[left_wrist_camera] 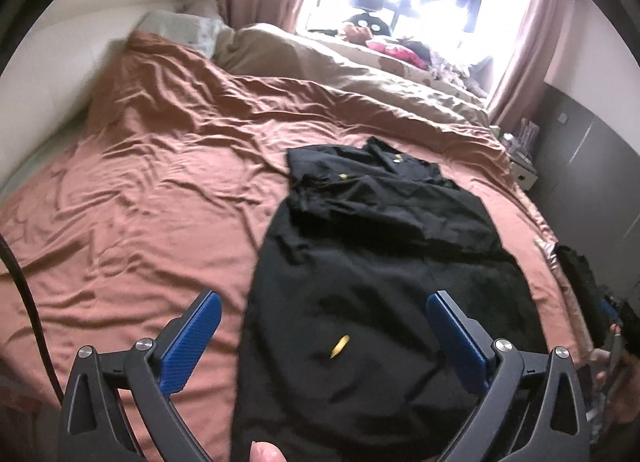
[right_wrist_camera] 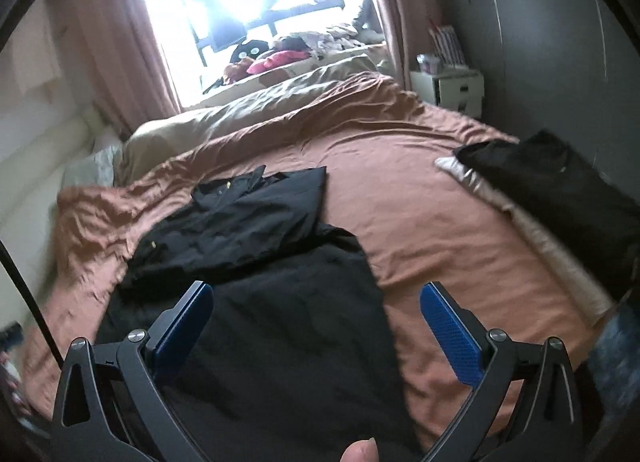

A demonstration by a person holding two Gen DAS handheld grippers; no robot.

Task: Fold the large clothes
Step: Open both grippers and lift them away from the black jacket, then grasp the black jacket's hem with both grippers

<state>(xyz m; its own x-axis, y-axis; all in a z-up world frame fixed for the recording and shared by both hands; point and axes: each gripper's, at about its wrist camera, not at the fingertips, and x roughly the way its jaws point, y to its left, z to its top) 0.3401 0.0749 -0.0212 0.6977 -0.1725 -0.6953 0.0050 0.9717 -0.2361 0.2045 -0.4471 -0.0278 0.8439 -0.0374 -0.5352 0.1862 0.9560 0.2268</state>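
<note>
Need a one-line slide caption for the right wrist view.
Open right tool poised over a black garment partly folded on the brown bedsheet.

A black garment (left_wrist_camera: 360, 262) with small gold buttons is spread lengthwise on the bed, its far part folded over

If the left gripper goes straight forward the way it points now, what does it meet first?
Most likely the black garment spread on the bed. The open left gripper points at it, though depth is unclear.
</note>
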